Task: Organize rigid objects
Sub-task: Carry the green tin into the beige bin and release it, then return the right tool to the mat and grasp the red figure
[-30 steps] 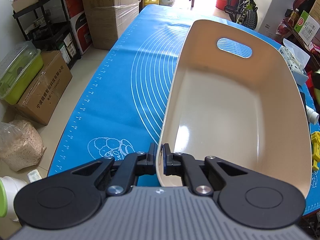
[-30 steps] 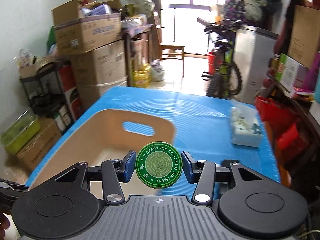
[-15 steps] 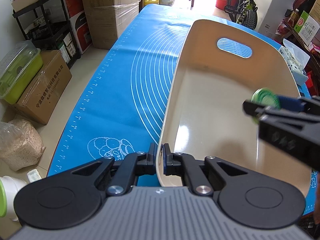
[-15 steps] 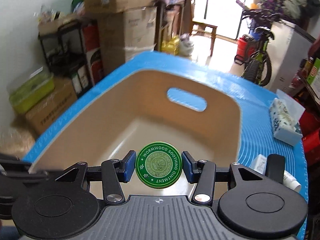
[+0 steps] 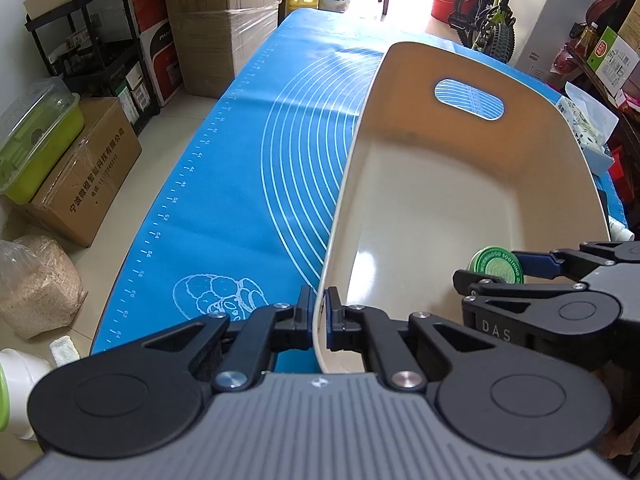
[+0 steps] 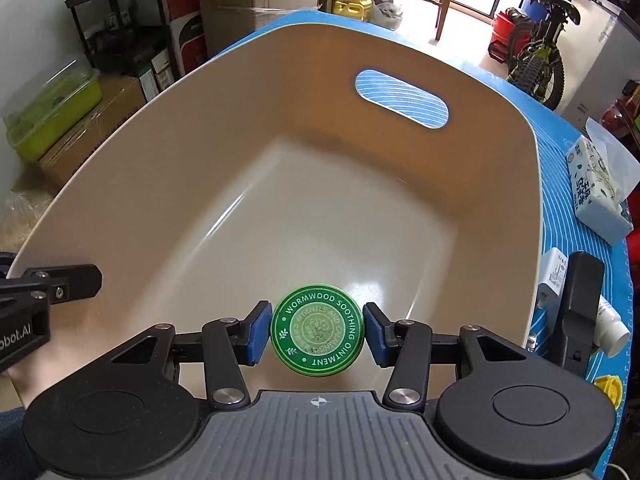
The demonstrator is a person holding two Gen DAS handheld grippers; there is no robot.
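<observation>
The left claw (image 5: 317, 322) is clenched on the near rim of the beige oval plastic tub (image 6: 500, 216), steadying it; the right claw (image 6: 317, 330) grips a round green ointment tin (image 6: 318, 330) by its edges. It hangs low inside the tub, likely for a gentle release.

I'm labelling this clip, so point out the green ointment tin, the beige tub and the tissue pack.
green ointment tin (image 6: 317, 330): right wrist view, centre of its printed lid.
beige tub (image 5: 532, 148): left wrist view, bare inner far wall, right of the handle slot.
tissue pack (image 6: 596, 192): right wrist view, its printed top face.
</observation>
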